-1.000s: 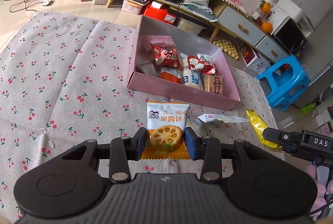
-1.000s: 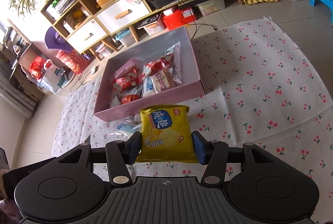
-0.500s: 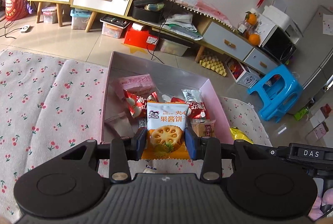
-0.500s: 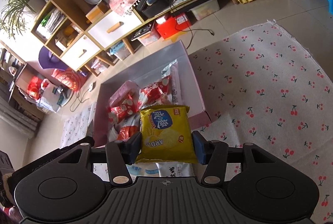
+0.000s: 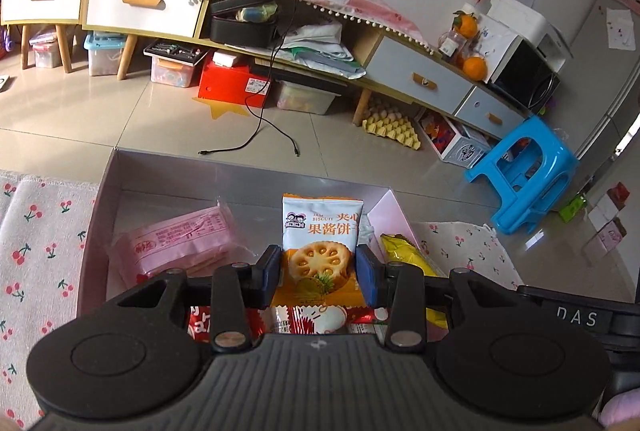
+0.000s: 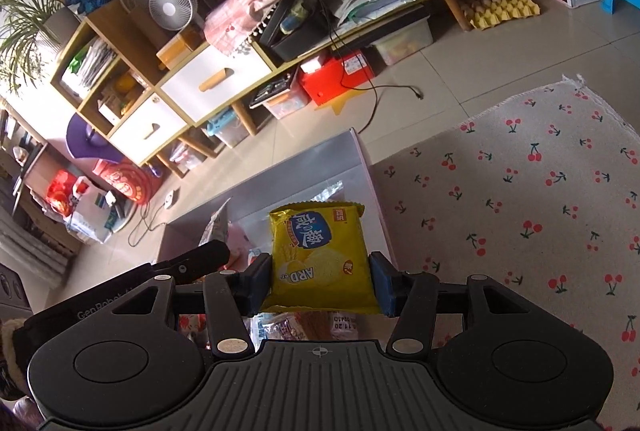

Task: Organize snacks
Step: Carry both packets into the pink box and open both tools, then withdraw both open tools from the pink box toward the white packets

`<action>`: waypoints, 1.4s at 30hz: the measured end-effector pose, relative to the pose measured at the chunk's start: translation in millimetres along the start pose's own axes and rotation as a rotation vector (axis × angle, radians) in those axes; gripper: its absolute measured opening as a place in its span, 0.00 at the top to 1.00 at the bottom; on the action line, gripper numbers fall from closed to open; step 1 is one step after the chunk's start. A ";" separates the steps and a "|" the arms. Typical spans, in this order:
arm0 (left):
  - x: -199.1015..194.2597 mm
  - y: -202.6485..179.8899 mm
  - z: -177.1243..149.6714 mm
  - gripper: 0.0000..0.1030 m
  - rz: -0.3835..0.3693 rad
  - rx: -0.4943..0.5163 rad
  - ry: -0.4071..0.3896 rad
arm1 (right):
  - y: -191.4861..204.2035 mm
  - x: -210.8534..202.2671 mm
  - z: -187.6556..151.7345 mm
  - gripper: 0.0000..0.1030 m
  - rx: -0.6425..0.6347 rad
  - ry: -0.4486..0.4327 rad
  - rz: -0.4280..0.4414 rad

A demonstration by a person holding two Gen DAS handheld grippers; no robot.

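Note:
My left gripper (image 5: 319, 273) is shut on a white and orange jam biscuit pack (image 5: 320, 231) and holds it over the pink box (image 5: 96, 227). Inside the box lie a pink wafer pack (image 5: 180, 239) and red snack packs (image 5: 304, 319). My right gripper (image 6: 320, 283) is shut on a yellow cracker pack (image 6: 320, 251), also above the box (image 6: 364, 167); this pack shows in the left wrist view (image 5: 408, 255) too. More packs (image 6: 304, 327) lie under the right gripper. The left gripper's body (image 6: 188, 263) shows at the right gripper's left.
The box sits at the far edge of a cherry-print cloth (image 6: 540, 199) on the tiled floor. Beyond it are a loose black cable (image 5: 256, 135), a red box (image 5: 232, 83), a low cabinet (image 5: 416, 79) and a blue stool (image 5: 524, 167).
Both grippers have moved forward with their packs, from above the cloth in front of the box to above the box's inside. Both stay shut.

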State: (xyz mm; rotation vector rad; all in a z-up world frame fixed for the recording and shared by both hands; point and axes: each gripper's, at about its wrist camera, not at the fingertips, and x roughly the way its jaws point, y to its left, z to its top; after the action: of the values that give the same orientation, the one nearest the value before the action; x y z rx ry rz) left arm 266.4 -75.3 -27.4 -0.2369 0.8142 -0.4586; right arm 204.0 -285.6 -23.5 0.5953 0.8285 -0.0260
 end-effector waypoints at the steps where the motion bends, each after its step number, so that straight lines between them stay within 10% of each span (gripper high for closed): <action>1: 1.5 0.3 1.1 0.64 0.008 0.008 -0.002 | 1.7 3.3 2.2 0.50 -0.006 -0.005 0.002; 12: 9.7 12.4 3.1 0.52 0.058 -0.040 -0.025 | 12.0 26.3 16.8 0.46 -0.020 -0.034 0.000; 15: 7.6 15.0 3.9 0.41 0.045 -0.070 -0.022 | 10.9 24.4 18.3 0.28 -0.002 -0.030 0.000; 42: -103.8 -5.7 -15.7 0.24 0.102 -0.027 -0.060 | 47.9 -81.2 -28.8 0.25 -0.109 -0.023 -0.009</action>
State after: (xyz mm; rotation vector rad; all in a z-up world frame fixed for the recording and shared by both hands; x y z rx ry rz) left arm 191.1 -30.9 31.0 -0.2317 0.7701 -0.3438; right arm 140.5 -247.5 41.6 0.4876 0.8049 0.0045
